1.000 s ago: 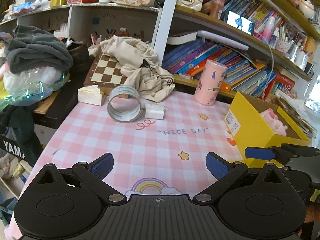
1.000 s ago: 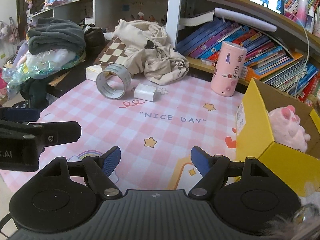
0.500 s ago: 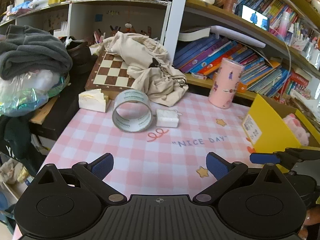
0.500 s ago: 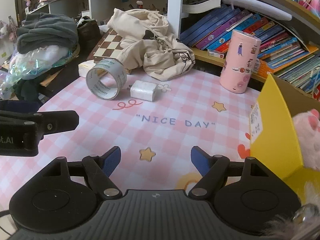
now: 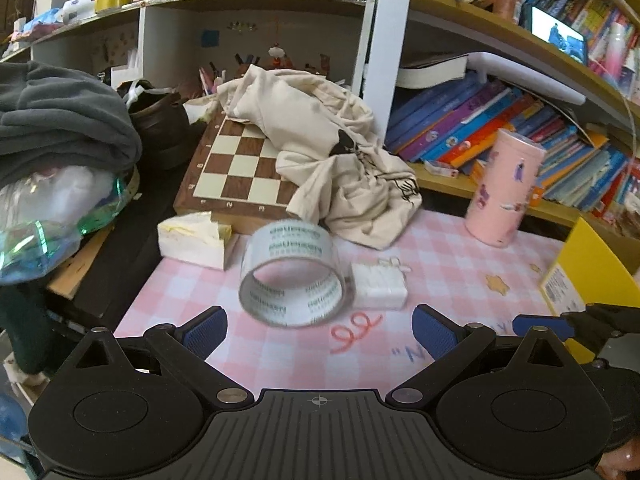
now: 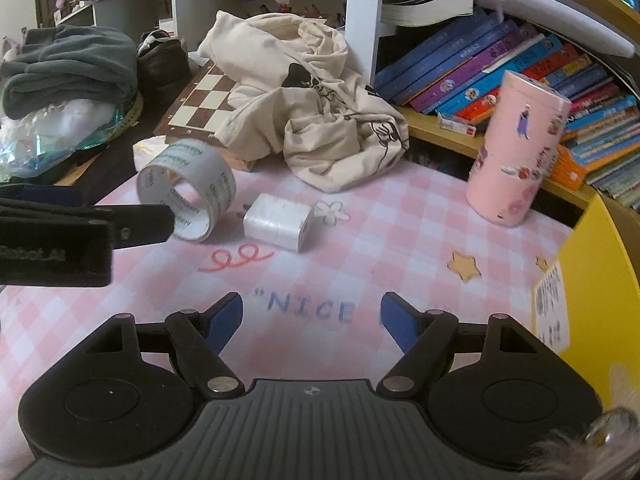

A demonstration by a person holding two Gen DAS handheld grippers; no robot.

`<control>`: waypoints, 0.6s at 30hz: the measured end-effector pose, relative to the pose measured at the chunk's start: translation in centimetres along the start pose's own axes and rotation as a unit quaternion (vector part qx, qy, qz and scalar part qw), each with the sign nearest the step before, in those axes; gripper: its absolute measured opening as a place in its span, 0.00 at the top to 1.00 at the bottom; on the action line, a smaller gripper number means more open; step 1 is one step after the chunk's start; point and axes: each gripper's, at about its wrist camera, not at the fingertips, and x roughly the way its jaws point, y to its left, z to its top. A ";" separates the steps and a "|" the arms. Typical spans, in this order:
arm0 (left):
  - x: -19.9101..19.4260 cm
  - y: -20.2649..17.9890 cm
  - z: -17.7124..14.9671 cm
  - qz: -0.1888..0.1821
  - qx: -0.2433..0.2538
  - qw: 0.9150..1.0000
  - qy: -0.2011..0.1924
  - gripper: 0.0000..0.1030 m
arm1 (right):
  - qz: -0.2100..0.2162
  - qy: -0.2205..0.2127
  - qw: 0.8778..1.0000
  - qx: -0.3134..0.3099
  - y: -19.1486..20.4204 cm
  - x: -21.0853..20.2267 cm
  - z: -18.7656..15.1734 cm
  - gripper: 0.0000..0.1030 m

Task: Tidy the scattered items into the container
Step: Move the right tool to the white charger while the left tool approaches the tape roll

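Both claws released, empty; straddle upright clear tape roll (image 5: 295,280) at twelve o'clock of left gripper (image 5: 320,326), avoiding white charger block (image 5: 378,286); right gripper (image 6: 312,318) clear.

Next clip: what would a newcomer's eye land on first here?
Probably the roll of tape standing on edge on the pink checked mat, with a white charger just to its right. Behind them a cream cloth bag slumps over a chessboard, and a yellow box fills the right edge.
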 end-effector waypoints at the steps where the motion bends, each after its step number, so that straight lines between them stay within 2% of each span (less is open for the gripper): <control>1: 0.4 0.0 0.2 0.002 0.001 1.000 0.000 0.03 | 0.001 0.000 1.000 0.000 -0.1 0.4 0.3 0.27; 15: 6.0 -0.4 1.7 0.026 0.031 0.999 -0.002 0.03 | 0.037 0.012 0.999 0.014 0.3 5.7 2.5 0.28; 18: 6.7 0.2 1.8 0.031 0.025 0.999 -0.005 0.03 | 0.043 0.013 0.999 0.014 0.6 6.3 2.8 0.28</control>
